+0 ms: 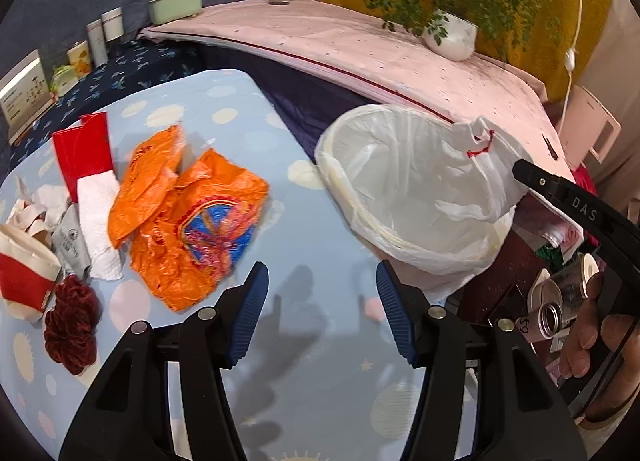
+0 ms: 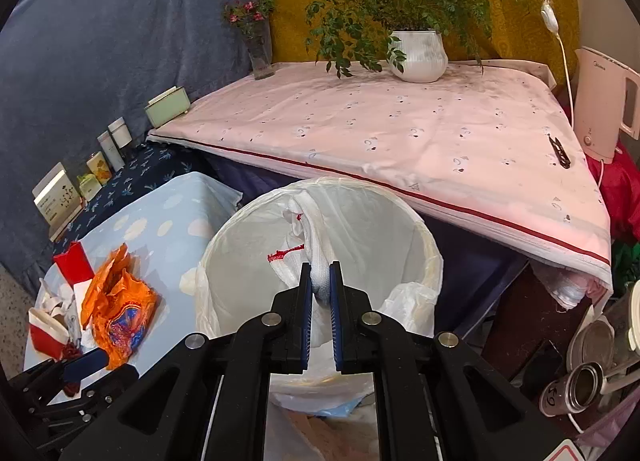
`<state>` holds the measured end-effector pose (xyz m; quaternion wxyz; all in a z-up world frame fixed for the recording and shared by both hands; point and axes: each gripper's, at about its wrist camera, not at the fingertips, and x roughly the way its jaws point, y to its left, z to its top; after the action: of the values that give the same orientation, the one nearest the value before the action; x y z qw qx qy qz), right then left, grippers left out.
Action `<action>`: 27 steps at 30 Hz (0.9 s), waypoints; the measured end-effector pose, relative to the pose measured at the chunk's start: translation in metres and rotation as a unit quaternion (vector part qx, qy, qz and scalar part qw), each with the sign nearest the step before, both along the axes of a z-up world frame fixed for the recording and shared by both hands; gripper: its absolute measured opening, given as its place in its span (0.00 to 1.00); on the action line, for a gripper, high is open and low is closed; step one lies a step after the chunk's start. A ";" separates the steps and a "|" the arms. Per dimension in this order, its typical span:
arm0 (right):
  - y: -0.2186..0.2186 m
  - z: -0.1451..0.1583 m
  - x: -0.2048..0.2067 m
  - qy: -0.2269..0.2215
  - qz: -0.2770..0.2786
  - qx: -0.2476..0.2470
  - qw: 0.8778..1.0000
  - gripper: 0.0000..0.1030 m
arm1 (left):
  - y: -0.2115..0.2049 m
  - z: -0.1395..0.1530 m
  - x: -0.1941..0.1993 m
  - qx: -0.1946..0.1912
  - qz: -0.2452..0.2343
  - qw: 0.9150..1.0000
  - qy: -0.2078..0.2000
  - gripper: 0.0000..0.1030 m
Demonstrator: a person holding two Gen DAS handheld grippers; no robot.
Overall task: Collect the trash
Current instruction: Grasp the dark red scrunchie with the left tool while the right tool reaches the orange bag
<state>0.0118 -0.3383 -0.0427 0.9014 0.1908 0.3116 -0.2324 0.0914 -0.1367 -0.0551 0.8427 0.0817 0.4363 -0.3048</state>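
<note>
A bin lined with a white plastic bag [image 1: 404,189] stands beside the blue dotted table [image 1: 304,341]. My right gripper [image 2: 320,289] is shut on a white cloth-like piece with red stitching [image 2: 310,257] and holds it over the bin's opening [image 2: 360,245]. My left gripper [image 1: 320,293] is open and empty above the table. On the table to its left lie a crumpled orange plastic bag [image 1: 188,217], a white paper towel [image 1: 98,221], red cardboard [image 1: 82,149], a red and white carton [image 1: 24,273] and a dark red fuzzy piece [image 1: 70,325].
A higher surface with a pink cloth [image 2: 400,133] stands behind the bin, with a potted plant [image 2: 418,55] and a vase [image 2: 260,57]. Small boxes and bottles [image 2: 100,165] line the far left. A kettle [image 2: 604,101] and cans [image 2: 580,389] are at the right.
</note>
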 end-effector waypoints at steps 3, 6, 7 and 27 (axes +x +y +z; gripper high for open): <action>0.003 -0.001 0.007 0.001 0.008 0.001 1.000 0.08 | 0.006 0.001 0.003 0.005 0.014 1.000 -0.009 0.52; 0.008 -0.002 0.015 0.006 0.016 0.000 1.000 0.08 | 0.011 0.001 0.007 0.006 0.026 1.000 -0.012 0.53; 0.009 -0.003 0.018 0.008 0.018 0.000 1.000 0.08 | 0.013 0.001 0.008 0.005 0.029 1.000 -0.011 0.53; 0.098 0.012 0.055 0.014 0.080 -0.022 0.996 0.54 | 0.139 -0.014 0.049 0.039 0.186 0.981 -0.027 0.87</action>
<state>0.0664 -0.2399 -0.0304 0.9167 0.1426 0.3331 -0.1687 0.1404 0.0026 -0.0694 0.8921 0.0404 0.4328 -0.1233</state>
